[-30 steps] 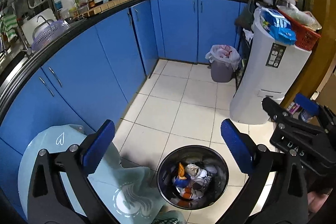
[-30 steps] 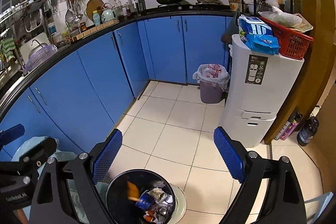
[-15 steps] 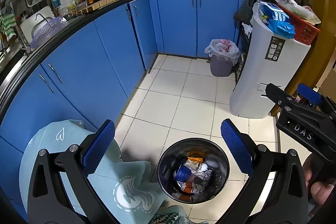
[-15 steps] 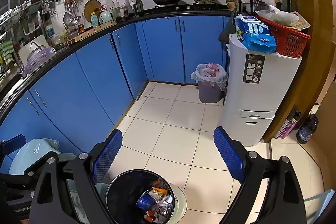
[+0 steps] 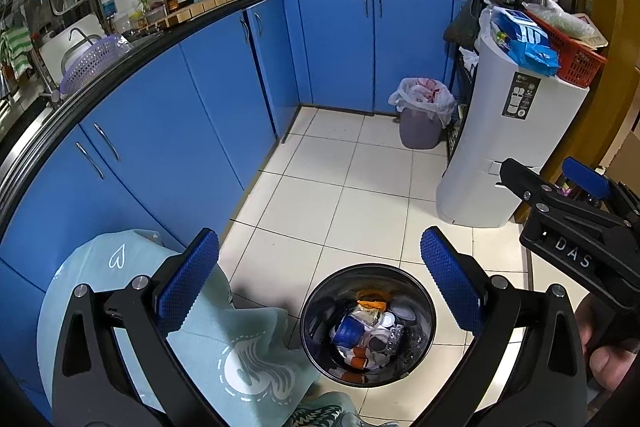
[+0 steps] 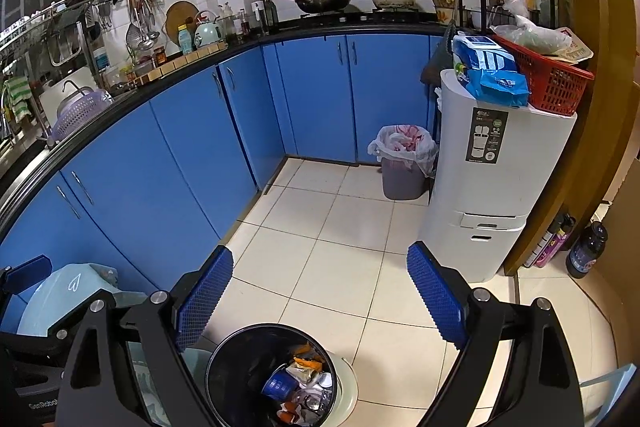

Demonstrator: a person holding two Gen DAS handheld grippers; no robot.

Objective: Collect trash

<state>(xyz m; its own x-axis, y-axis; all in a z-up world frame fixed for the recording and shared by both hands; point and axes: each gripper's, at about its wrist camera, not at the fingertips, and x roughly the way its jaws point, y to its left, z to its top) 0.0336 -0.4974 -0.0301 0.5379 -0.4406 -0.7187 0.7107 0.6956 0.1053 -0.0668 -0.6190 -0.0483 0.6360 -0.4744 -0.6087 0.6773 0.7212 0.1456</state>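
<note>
**Grippers idling empty over a half-filled bin**

Trash is sitting in the round metal bin (image 5: 367, 325), where a blue cup (image 5: 349, 329), an orange wrapper (image 5: 372, 305) and pale crumpled scraps are lying in a heap on the bottom. The left gripper (image 5: 319, 291) is hovering above and slightly to the left of the bin, its blue-padded jaws spread wide with nothing between them. The right gripper (image 6: 320, 301) is hanging over the same bin from the other side, jaws equally released and empty. Judging by this, both tools are being held over the opening because a drop has likely just been made there, and they are staying open ready for the next piece.

A pale green cloth (image 5: 224, 355) with white patterning is lying just beside the bin, partly under the left gripper's near finger; whether it is touching the bin wall is hard to tell. The person's hand (image 5: 608, 355) is showing only at the frame edge, gripping the right tool's handle.

No loose litter is showing on the white floor tiles (image 5: 352, 203). A second bin with a plastic liner (image 6: 402, 163) is standing well apart, beside the tall white appliance (image 6: 496, 183). The metal bin's near rim is being cut off in the right wrist view, and the smaller items inside are too jumbled to identify.
</note>
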